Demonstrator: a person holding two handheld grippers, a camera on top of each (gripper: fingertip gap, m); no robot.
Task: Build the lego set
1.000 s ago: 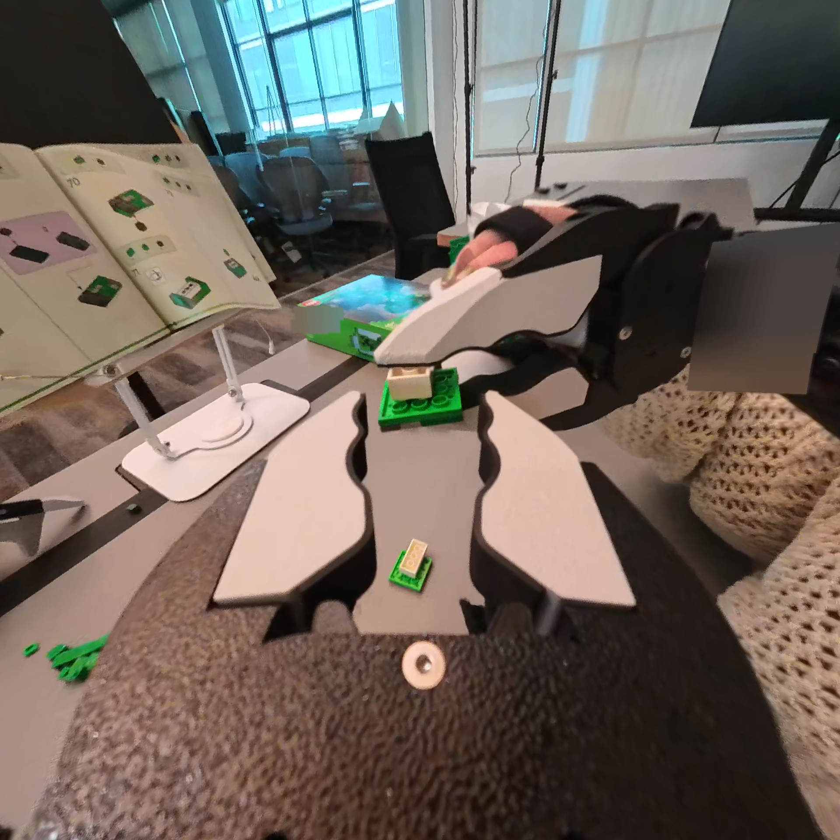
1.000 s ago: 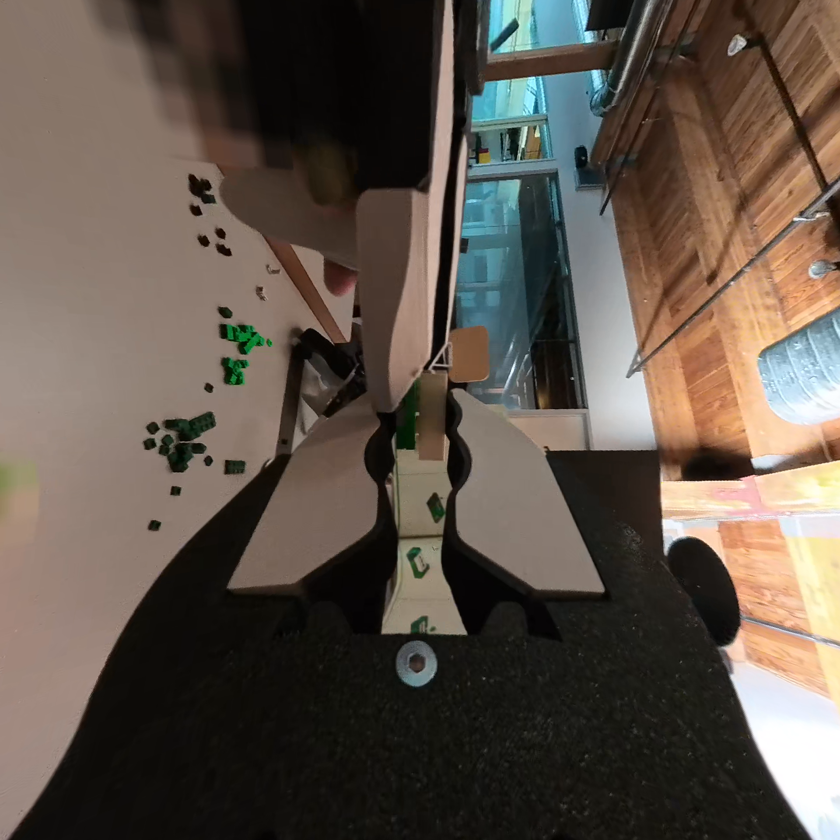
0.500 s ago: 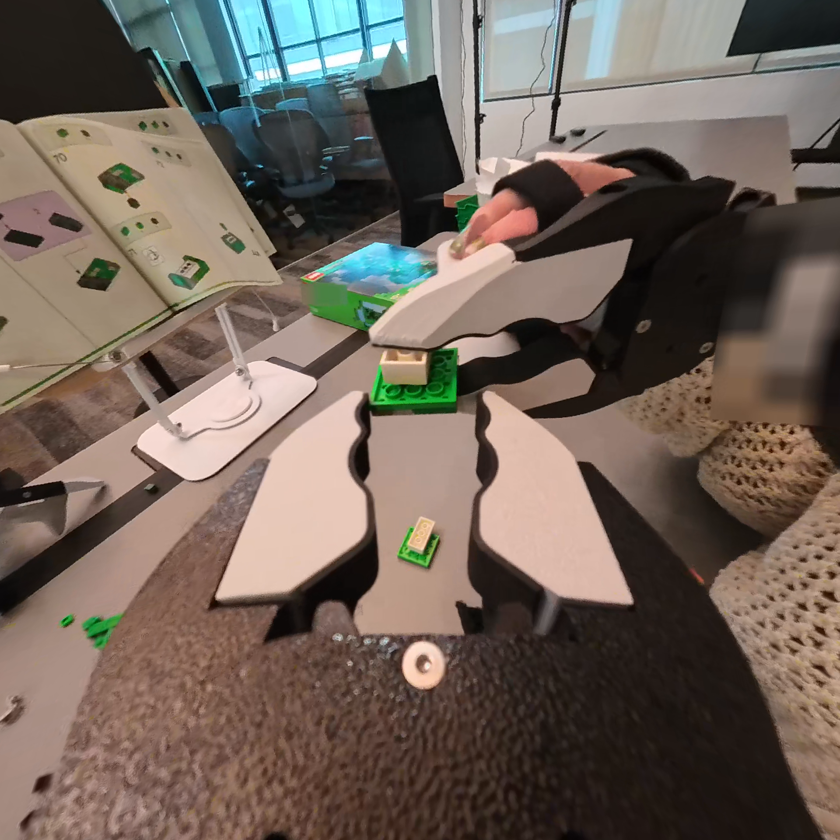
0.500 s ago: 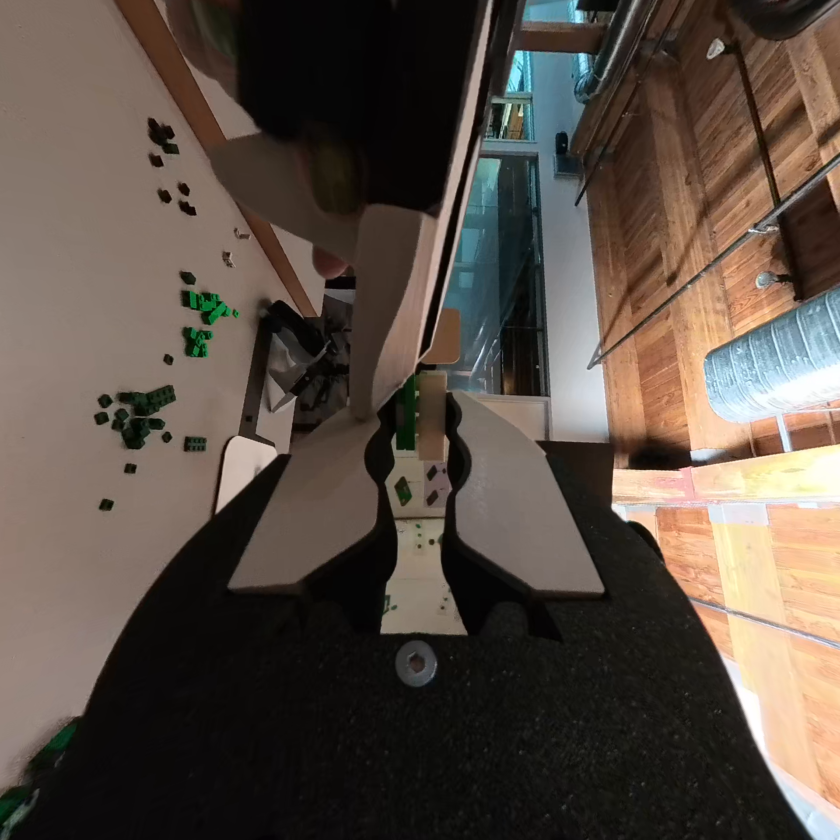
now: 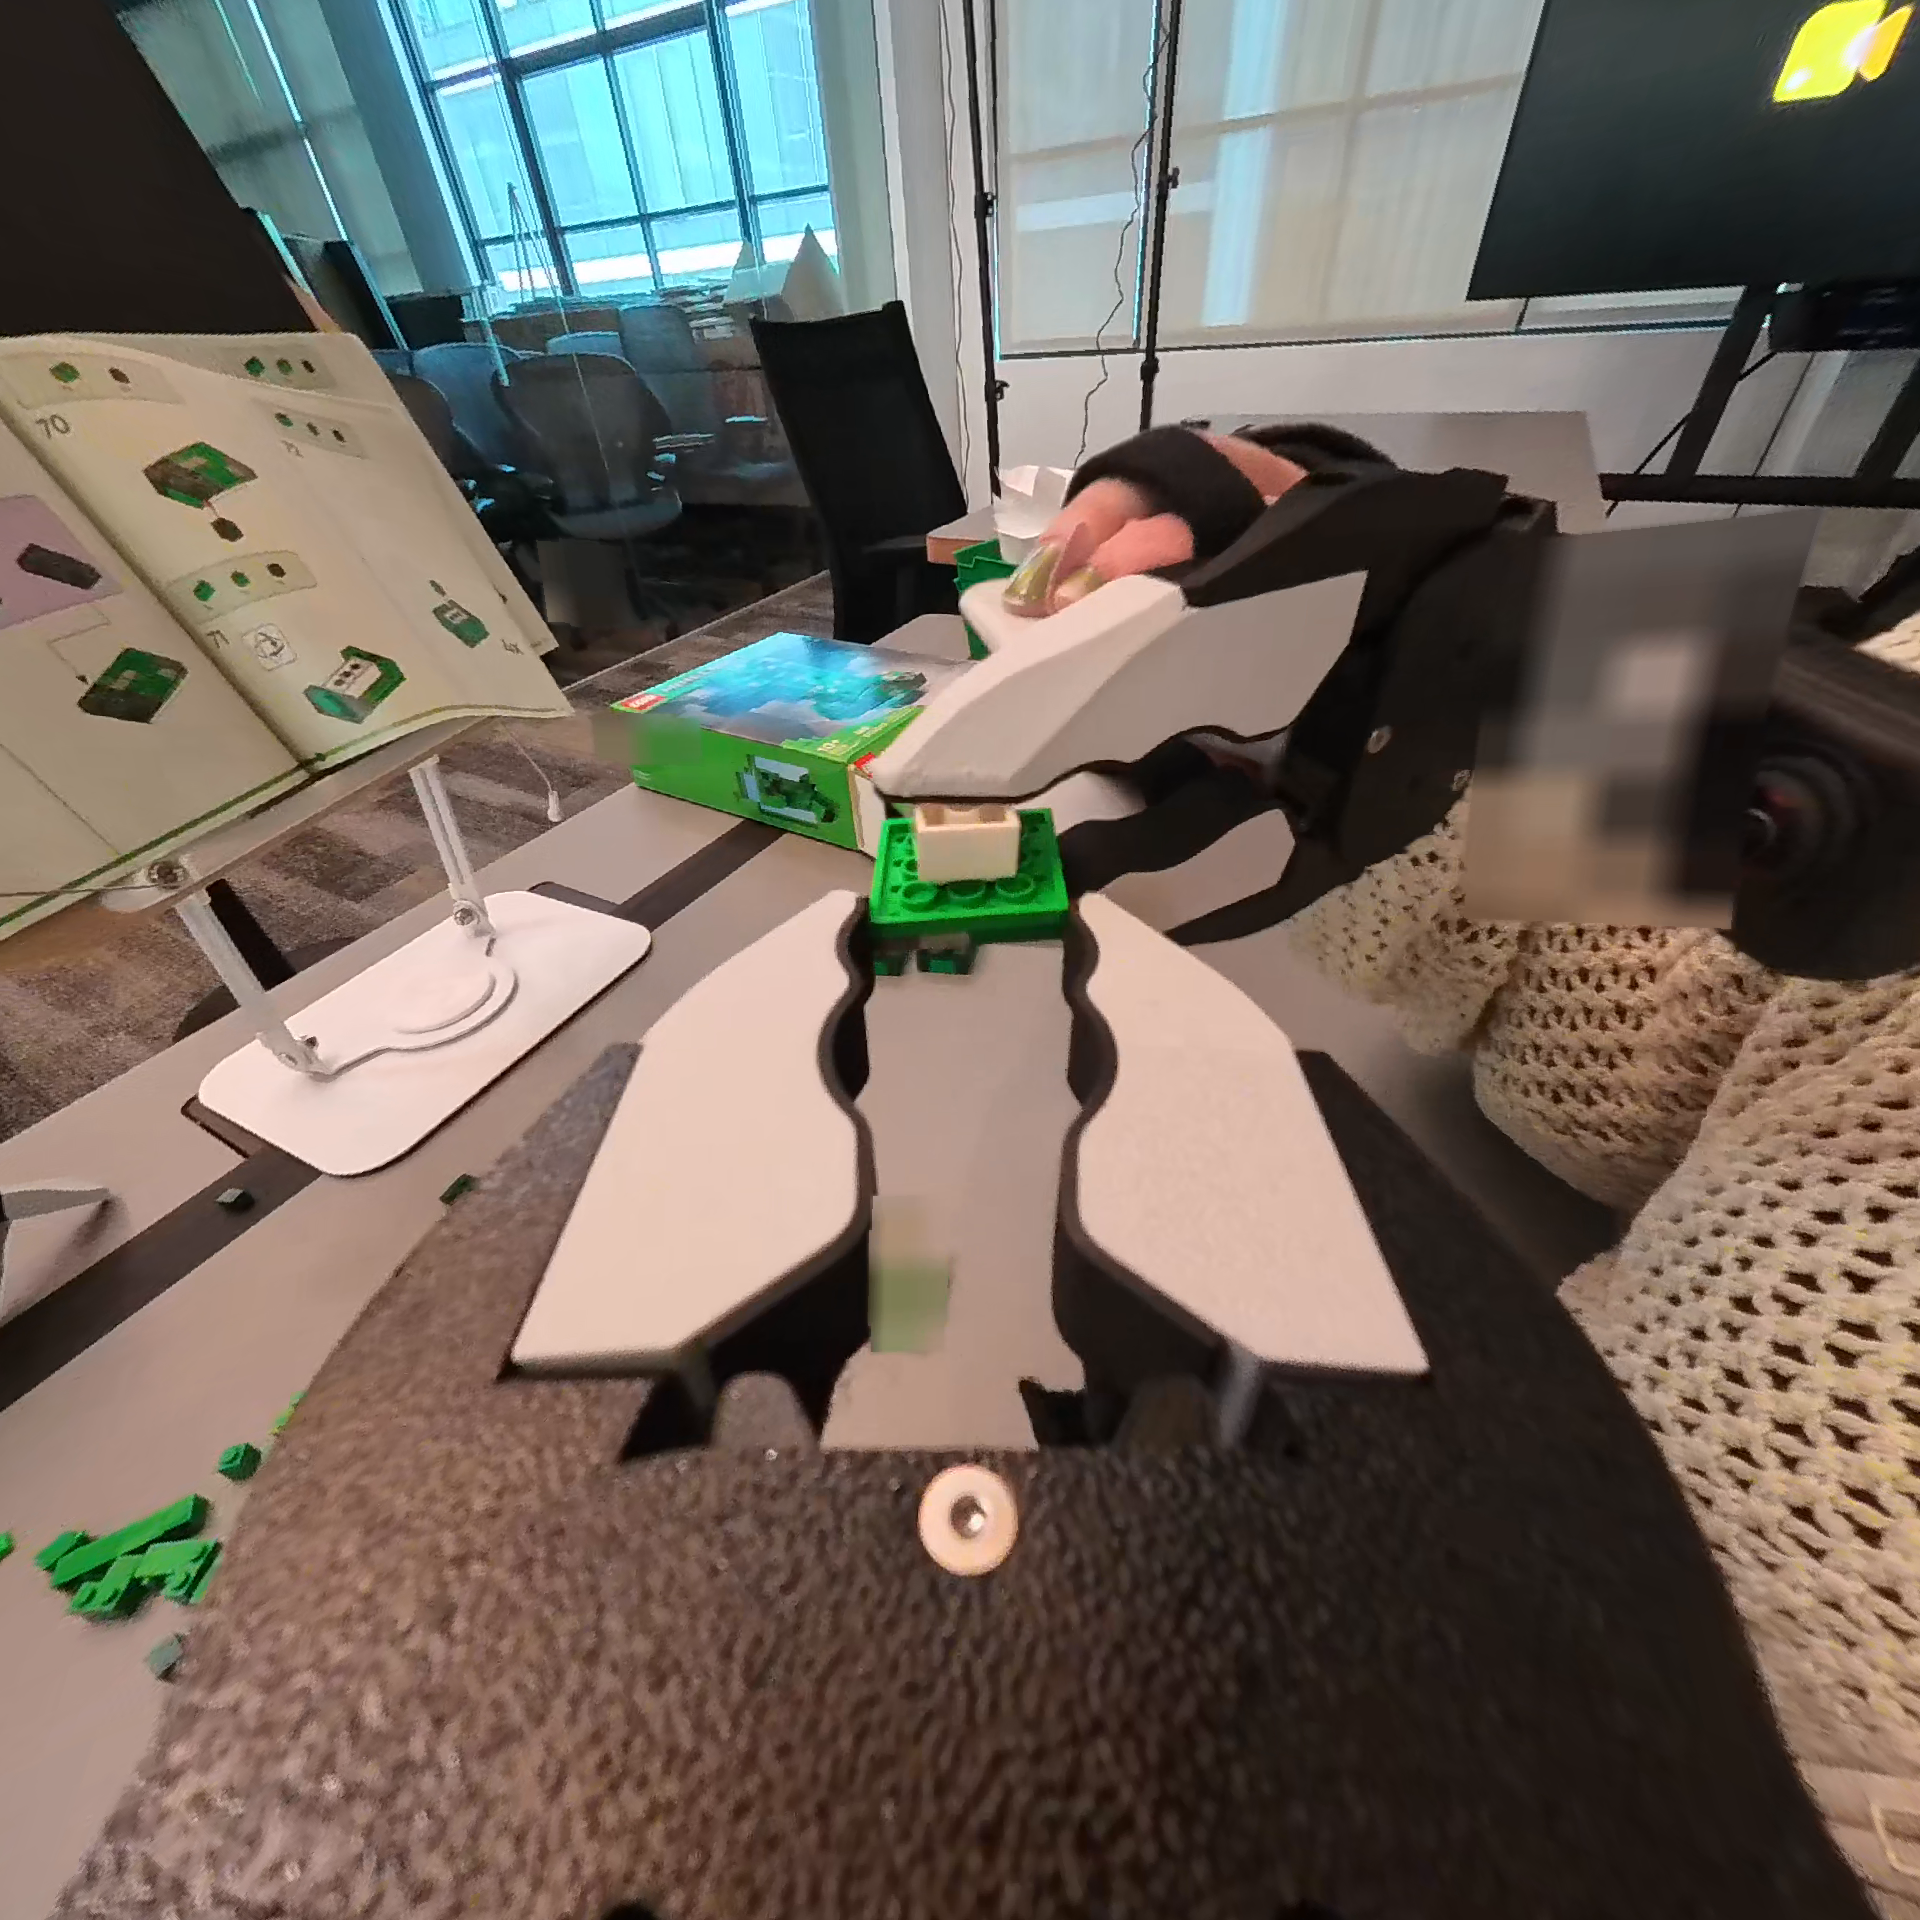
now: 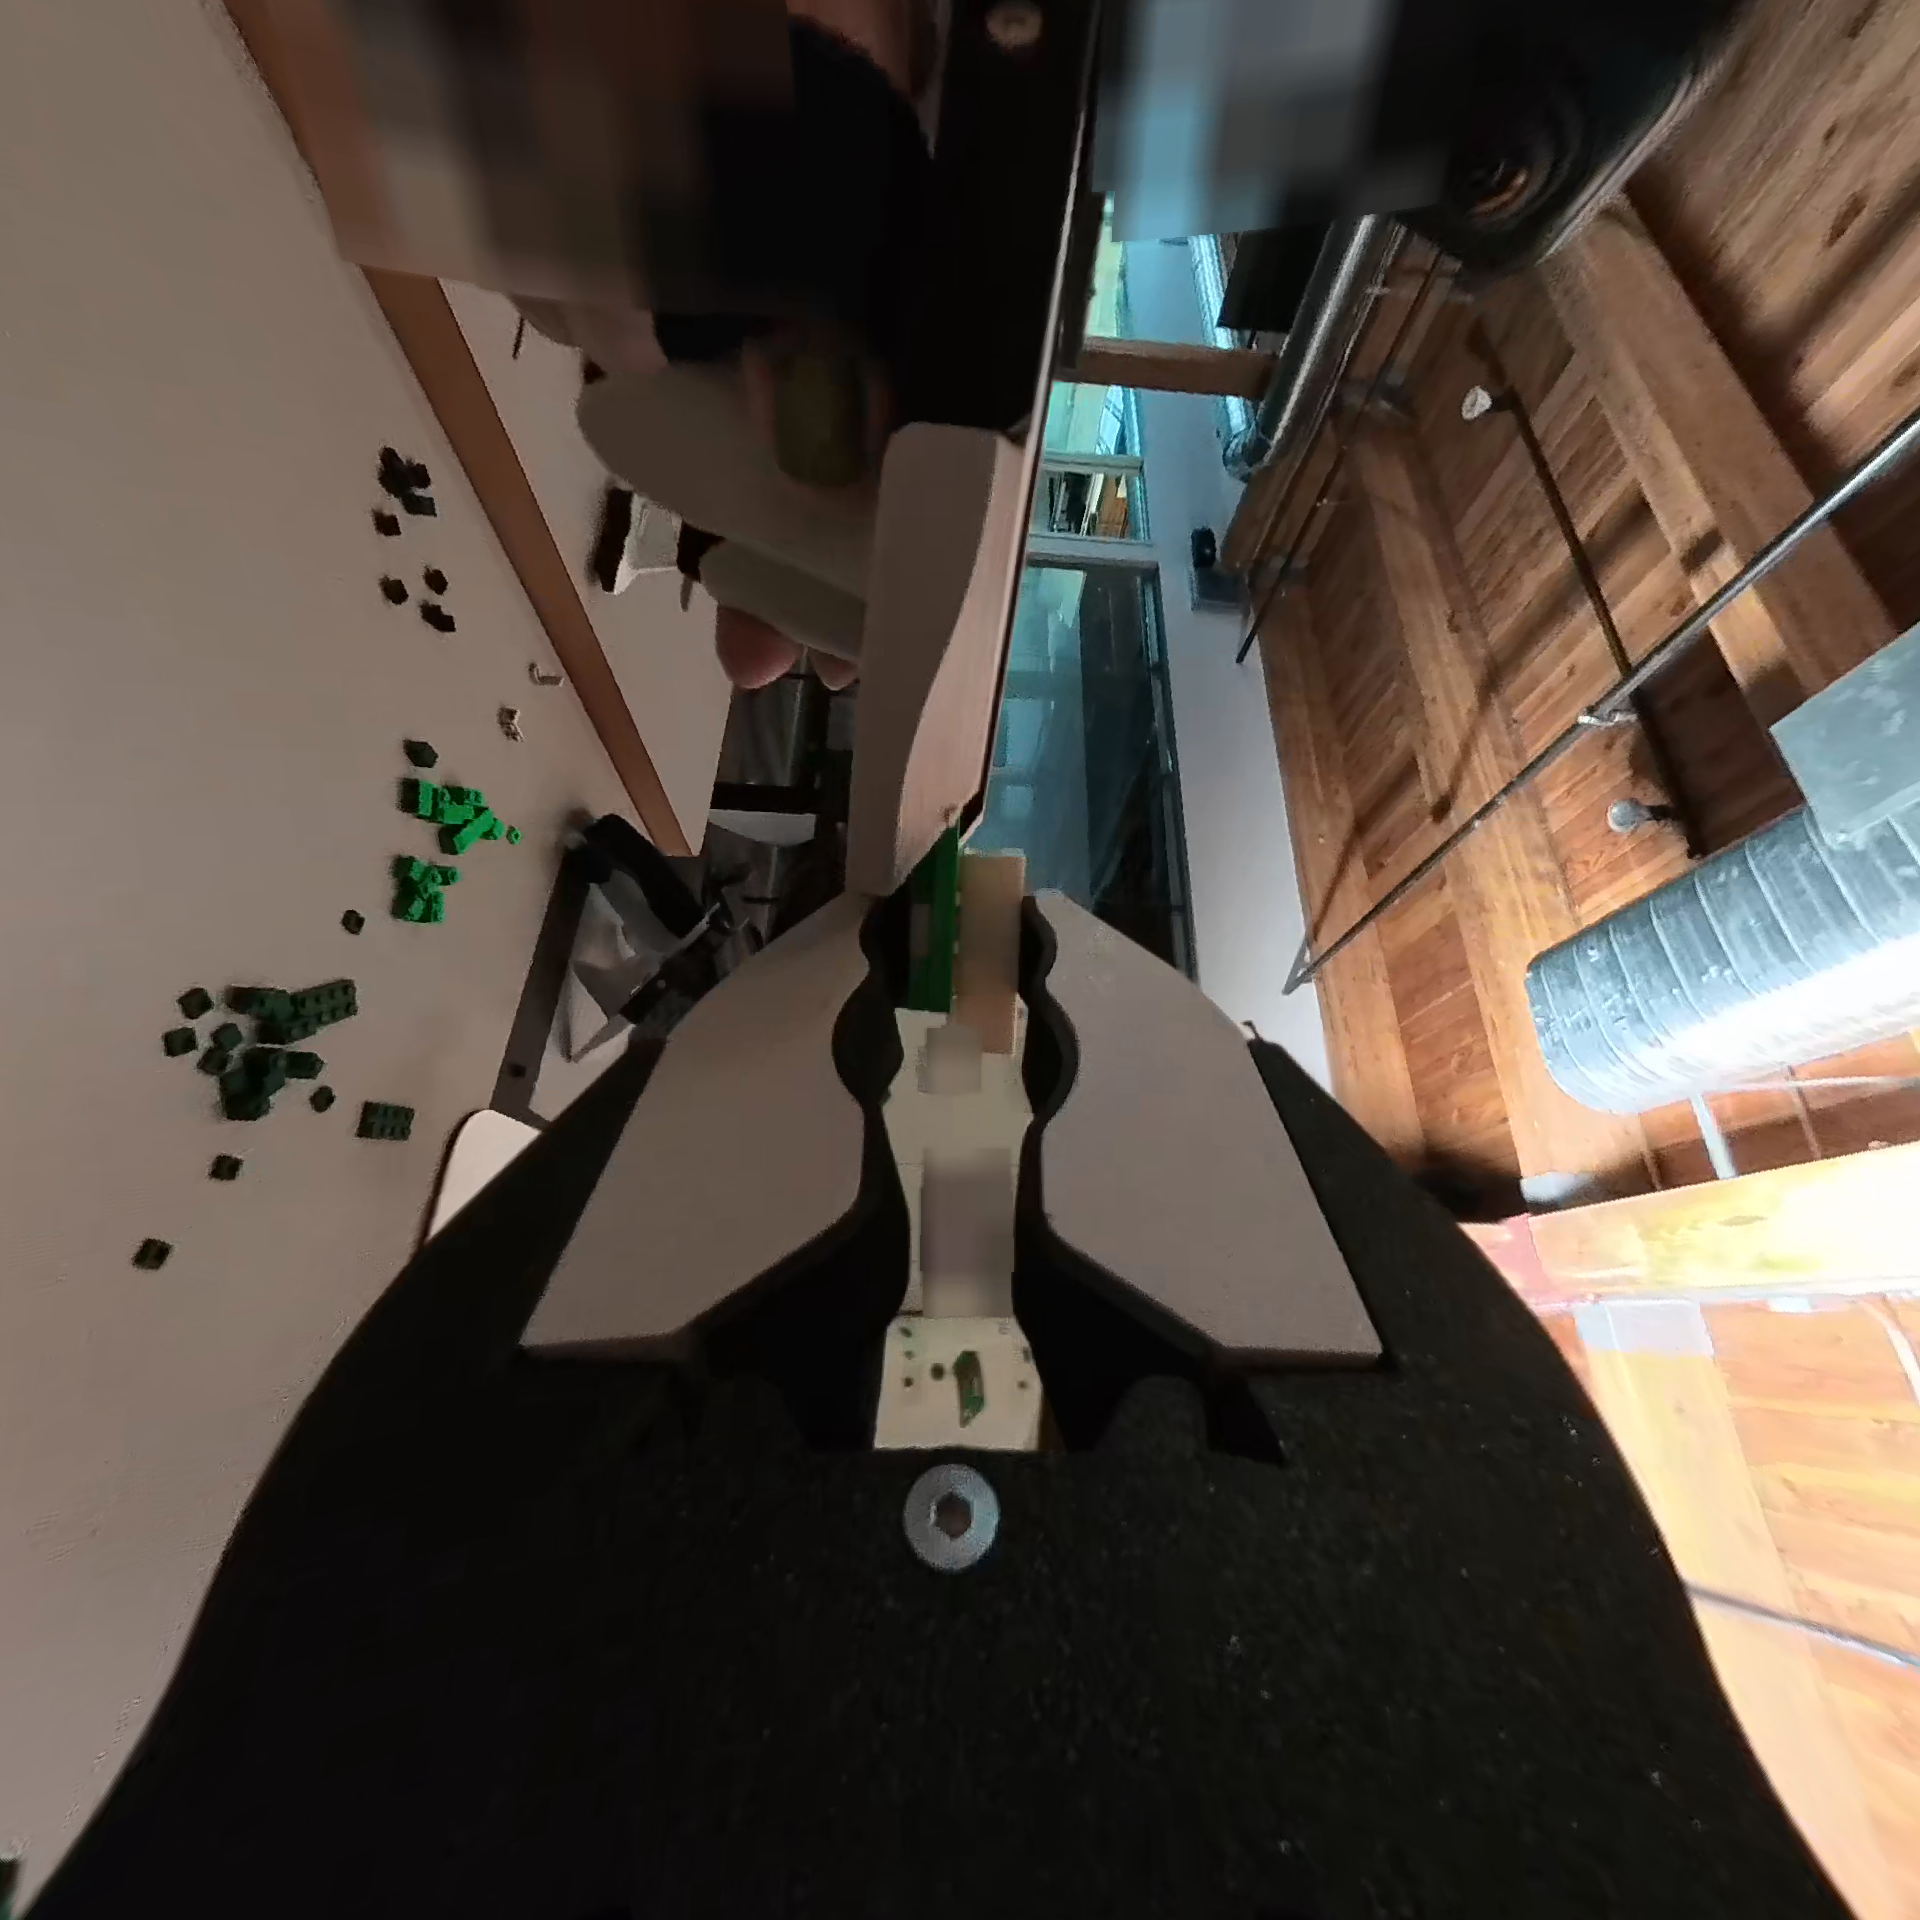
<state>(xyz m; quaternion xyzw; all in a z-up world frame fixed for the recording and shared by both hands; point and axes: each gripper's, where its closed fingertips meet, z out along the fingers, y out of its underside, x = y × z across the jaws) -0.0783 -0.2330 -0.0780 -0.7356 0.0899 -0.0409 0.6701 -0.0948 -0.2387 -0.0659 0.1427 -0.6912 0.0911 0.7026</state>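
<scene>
A green plate (image 5: 971,894) with a cream brick (image 5: 966,842) on top is held above the grey table (image 5: 966,1143). My right gripper (image 5: 982,831) comes in from the right and is shut on it, one finger over the brick and one under the plate. My left gripper (image 5: 971,920) is open, its fingertips flanking the plate's near edge. In the right wrist view the plate (image 6: 930,935) and brick (image 6: 992,935) sit between my right gripper's (image 6: 961,925) tips, with a left finger (image 6: 935,675) reaching in. A small green and cream piece (image 5: 909,1288) lies blurred on the table.
An instruction booklet (image 5: 260,582) rests on a white stand (image 5: 416,1029) at left. A green set box (image 5: 769,748) lies behind the plate. Loose green bricks (image 5: 135,1558) lie at lower left, with more piles (image 6: 436,831) and dark ones (image 6: 270,1039). A knit sleeve (image 5: 1662,1299) is at right. My two grippers' fingertips are within a few centimetres of each other.
My left gripper has moved forward and up to the held plate, so its fingertips now flank it. My right gripper has kept hold of the plate and brick.
</scene>
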